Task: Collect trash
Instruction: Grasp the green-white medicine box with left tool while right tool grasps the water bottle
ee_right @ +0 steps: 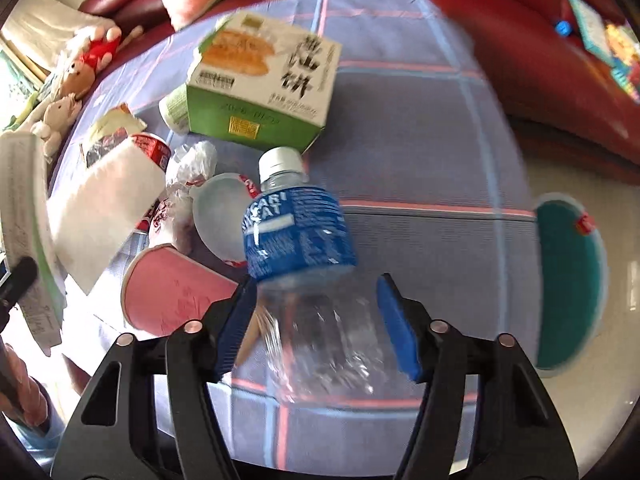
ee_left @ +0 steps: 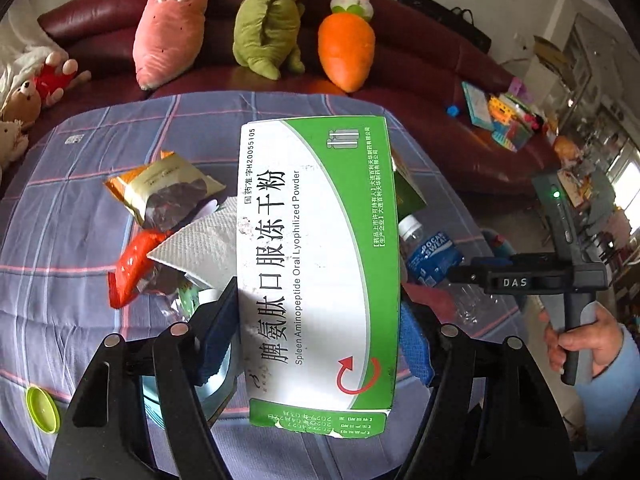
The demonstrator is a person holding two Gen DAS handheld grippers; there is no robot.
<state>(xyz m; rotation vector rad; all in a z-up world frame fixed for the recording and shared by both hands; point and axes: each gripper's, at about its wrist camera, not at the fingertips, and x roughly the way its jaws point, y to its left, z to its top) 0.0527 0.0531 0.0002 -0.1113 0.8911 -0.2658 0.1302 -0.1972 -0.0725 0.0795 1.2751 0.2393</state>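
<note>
The white-and-green cardboard medicine box (ee_left: 320,272) is clamped across its width in the left gripper (ee_left: 316,332), long axis pointing away above the checked purple desk (ee_left: 72,208). The clear plastic bottle with a blue label (ee_right: 298,236), cap pointing away, lies between the right gripper (ee_right: 316,324) pads; whether they grasp it I cannot tell

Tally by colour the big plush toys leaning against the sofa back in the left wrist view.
pink plush toy: 1
green plush toy: 1
orange plush toy: 1
Total: 3
</note>
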